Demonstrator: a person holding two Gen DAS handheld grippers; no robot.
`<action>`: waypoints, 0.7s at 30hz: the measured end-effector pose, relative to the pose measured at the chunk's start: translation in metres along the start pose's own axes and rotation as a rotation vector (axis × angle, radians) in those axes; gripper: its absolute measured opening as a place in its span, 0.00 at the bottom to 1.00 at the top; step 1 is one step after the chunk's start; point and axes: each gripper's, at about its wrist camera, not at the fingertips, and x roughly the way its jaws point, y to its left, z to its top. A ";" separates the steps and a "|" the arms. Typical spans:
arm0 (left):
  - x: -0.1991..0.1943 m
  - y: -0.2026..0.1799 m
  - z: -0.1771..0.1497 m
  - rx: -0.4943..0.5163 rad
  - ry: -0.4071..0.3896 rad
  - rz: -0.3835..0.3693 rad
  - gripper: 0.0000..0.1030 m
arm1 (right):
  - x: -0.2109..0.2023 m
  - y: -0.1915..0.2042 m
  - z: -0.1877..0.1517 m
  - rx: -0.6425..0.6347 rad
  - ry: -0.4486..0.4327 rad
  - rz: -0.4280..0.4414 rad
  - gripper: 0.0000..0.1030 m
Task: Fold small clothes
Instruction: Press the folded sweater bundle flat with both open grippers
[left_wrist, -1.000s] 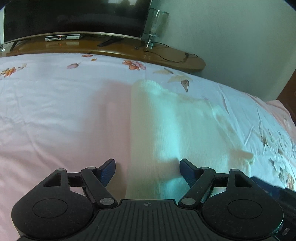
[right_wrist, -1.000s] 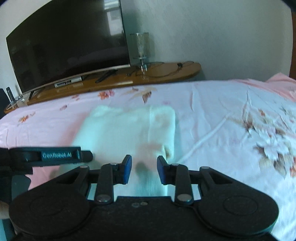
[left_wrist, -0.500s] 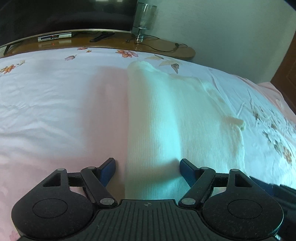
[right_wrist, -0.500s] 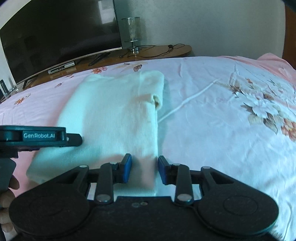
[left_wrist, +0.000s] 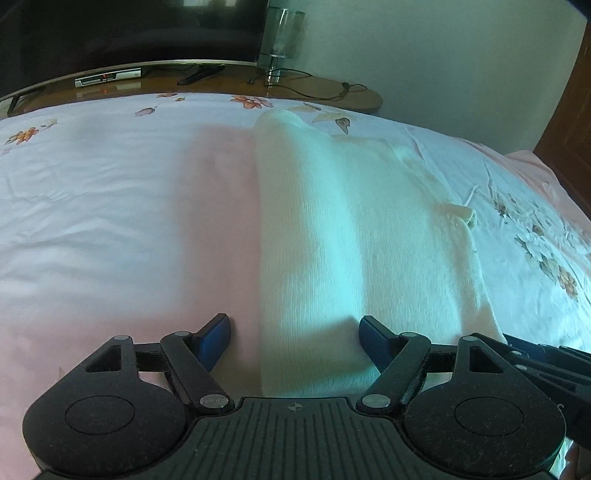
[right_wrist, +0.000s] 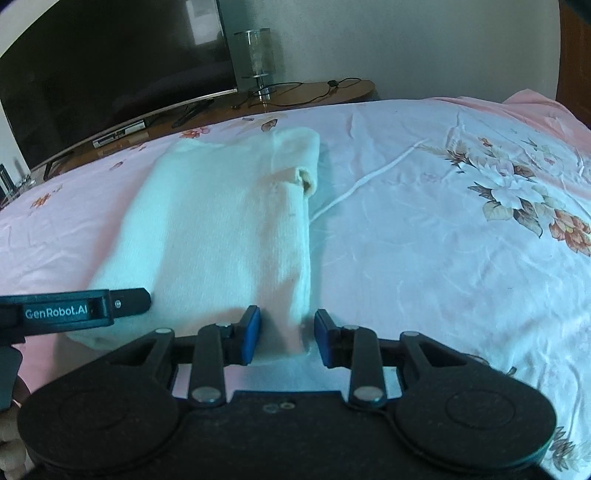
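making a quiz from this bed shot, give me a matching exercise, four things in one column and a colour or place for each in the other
Things:
1. folded garment
2. bedsheet
3. television
4. glass lamp

Colour or place:
A. dark screen, on the wooden stand beyond the bed
B. cream white, lying flat on the bed
C. clear, on the stand to the right of the screen
D. pale pink with a flower print

Pairs: 1-B, 2-D, 3-A, 4-C
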 end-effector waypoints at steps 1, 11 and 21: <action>-0.002 0.002 -0.002 0.006 -0.003 -0.007 0.74 | -0.001 -0.002 -0.001 0.001 -0.003 -0.003 0.31; -0.023 0.018 -0.008 -0.058 0.026 0.000 0.74 | -0.013 -0.009 0.004 0.053 -0.001 -0.009 0.37; -0.026 0.011 0.010 -0.059 -0.030 0.012 0.74 | -0.026 0.032 0.025 -0.051 -0.084 0.068 0.31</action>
